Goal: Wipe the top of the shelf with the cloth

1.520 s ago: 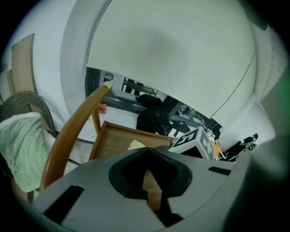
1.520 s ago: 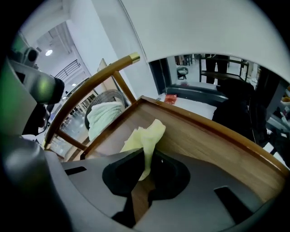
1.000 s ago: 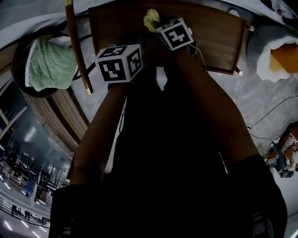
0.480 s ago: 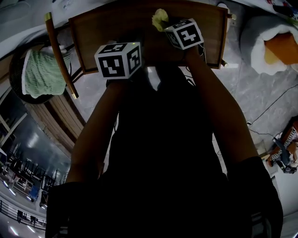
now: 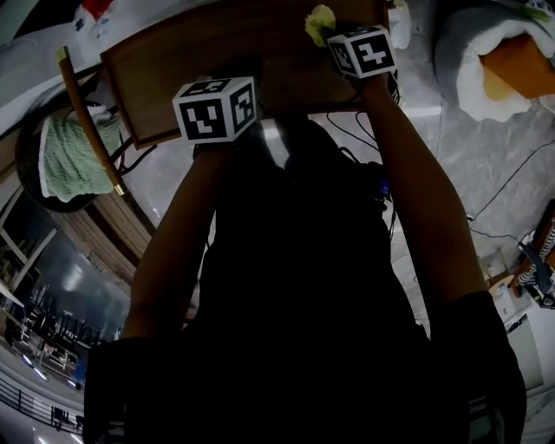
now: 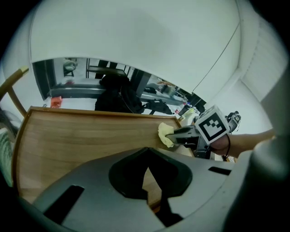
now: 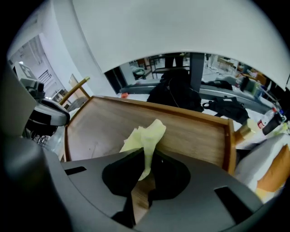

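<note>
The shelf top (image 5: 208, 61) is a brown wooden board with a raised rim, and it also shows in the left gripper view (image 6: 77, 136) and the right gripper view (image 7: 108, 122). My right gripper (image 7: 144, 168) is shut on a crumpled pale yellow cloth (image 7: 146, 134). It holds the cloth (image 5: 319, 21) over the board's far right part. From the left gripper view, the right gripper (image 6: 174, 134) and the cloth (image 6: 164, 135) lie near the board's right end. My left gripper (image 6: 147, 171) is shut on nothing, over the board's near edge. In the head view its marker cube (image 5: 215, 108) shows at the left.
A green knitted cushion (image 5: 68, 160) lies on a dark round seat to the left, beside a wooden chair rail (image 5: 87, 117). A white beanbag with an orange patch (image 5: 499, 61) sits at the right. Cables (image 5: 512, 186) run over the grey floor. Black bags (image 7: 176, 95) lie behind the shelf.
My right gripper has carried the cloth to the right along the shelf top. The left gripper has stayed near the front edge. The head view has swung, so the shelf sits further left.
</note>
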`<control>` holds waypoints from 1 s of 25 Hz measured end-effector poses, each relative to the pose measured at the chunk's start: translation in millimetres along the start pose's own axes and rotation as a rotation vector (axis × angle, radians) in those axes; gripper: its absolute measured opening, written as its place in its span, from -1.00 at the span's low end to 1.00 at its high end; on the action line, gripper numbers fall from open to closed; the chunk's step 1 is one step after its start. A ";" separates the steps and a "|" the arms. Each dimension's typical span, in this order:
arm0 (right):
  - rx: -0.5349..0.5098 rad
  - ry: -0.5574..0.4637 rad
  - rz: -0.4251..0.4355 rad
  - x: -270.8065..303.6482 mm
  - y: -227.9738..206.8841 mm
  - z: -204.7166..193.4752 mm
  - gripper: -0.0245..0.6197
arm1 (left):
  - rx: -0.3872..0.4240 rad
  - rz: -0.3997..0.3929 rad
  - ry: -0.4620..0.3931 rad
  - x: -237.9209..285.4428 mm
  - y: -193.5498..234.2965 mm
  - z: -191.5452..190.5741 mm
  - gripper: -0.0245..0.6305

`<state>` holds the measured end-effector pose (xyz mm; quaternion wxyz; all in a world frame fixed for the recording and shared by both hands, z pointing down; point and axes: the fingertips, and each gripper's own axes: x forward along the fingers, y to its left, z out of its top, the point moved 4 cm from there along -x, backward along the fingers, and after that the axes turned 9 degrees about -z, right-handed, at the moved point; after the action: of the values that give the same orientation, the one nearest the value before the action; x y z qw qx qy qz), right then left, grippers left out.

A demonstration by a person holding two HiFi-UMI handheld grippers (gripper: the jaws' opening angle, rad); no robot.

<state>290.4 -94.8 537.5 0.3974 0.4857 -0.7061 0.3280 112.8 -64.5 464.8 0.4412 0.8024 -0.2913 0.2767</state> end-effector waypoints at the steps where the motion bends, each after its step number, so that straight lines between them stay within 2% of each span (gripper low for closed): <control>1: 0.002 0.003 -0.018 -3.1 -9.9 -1.4 -0.78 | 0.004 -0.002 0.001 2.8 -2.5 1.5 -0.89; 6: 0.019 0.035 -0.076 -14.3 -49.1 -10.9 -0.78 | 0.029 -0.016 0.000 16.6 -21.6 13.6 -0.89; 11: 0.044 0.054 -0.170 -25.6 -75.9 -18.6 -0.78 | 0.055 -0.020 0.005 17.8 -29.4 19.9 -0.89; 22: 0.136 0.146 -0.278 -33.4 -92.8 -22.5 -0.79 | 0.015 0.019 -0.038 -20.6 -6.3 16.8 -0.89; 25: 0.170 0.109 -0.273 -41.5 -86.0 -11.6 -0.79 | -0.003 0.032 -0.059 -40.4 5.9 16.6 -0.89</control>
<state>383.5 -94.3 513.1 0.4334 0.5905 -0.5808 0.3550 84.3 -72.6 432.1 0.4290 0.8048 -0.3177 0.2594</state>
